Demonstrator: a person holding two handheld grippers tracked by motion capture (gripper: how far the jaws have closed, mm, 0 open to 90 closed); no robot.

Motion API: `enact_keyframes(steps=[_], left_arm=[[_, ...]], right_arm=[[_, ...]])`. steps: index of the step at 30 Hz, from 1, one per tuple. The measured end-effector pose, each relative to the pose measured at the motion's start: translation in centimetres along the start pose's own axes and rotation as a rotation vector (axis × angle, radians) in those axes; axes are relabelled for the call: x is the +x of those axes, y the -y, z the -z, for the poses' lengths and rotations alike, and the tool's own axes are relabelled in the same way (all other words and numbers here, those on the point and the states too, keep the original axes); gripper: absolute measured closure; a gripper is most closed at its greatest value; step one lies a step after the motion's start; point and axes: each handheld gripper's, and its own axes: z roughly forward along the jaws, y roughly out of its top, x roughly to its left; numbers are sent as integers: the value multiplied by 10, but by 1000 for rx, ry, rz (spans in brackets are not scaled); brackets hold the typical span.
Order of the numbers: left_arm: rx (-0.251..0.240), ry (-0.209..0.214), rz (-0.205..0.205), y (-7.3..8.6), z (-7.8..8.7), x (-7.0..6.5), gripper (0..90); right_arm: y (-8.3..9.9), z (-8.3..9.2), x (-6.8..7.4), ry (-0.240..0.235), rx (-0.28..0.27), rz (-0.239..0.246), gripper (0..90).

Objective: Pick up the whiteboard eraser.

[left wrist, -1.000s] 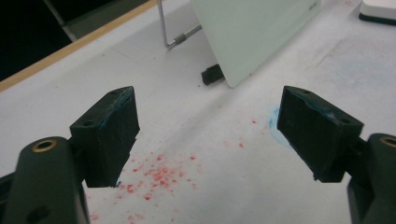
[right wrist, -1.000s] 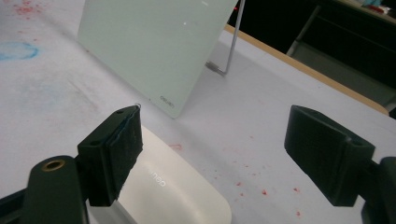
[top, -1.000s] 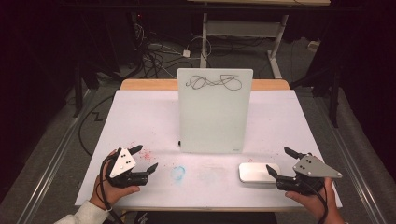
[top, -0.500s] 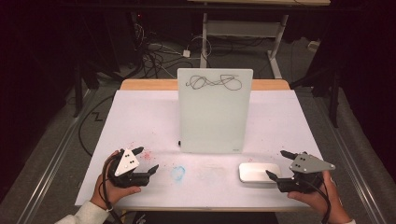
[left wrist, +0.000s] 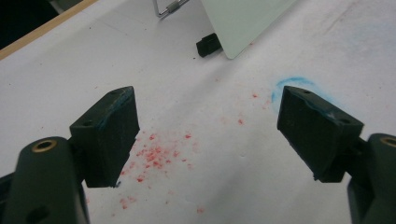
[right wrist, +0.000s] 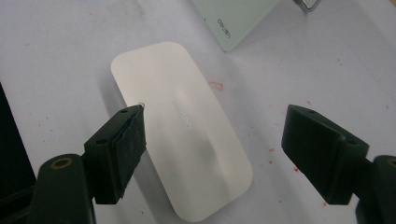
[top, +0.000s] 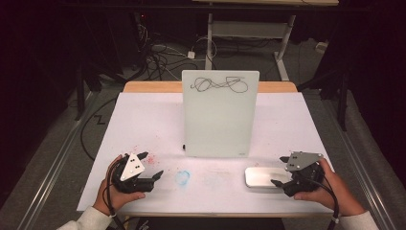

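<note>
— How do the tongs stand?

— The left gripper (left wrist: pixel 208 135) is spread wide and holds nothing; it sits low over the white table (top: pixel 143 120), above a scatter of red specks (left wrist: pixel 159 156). A blue smudge (left wrist: pixel 292 84) lies by one jaw.

— And the other?

— The right gripper (right wrist: pixel 212 149) is also wide apart, empty, with a white rounded eraser (right wrist: pixel 182 126) lying flat between and beyond its jaws; one jaw tip is at its edge.

— What lies farther out?

— In the high view, the eraser (top: pixel 263 177) rests near the table's front right, just beside the right gripper (top: pixel 282 183). Behind it, mid-table, a small whiteboard (top: pixel 219 115) stands upright, a black scribble (top: pixel 220 85) across its top.
</note>
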Motion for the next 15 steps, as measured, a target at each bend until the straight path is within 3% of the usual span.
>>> enact_keyframes(steps=[7,15], left_arm=[[14,3,-6,0,-2,-1,201],[24,9,-10,1,-3,-2,201]], right_arm=[[-9,-5,-2,-36,49,42,239],[-25,-22,2,-104,155,120,244]])
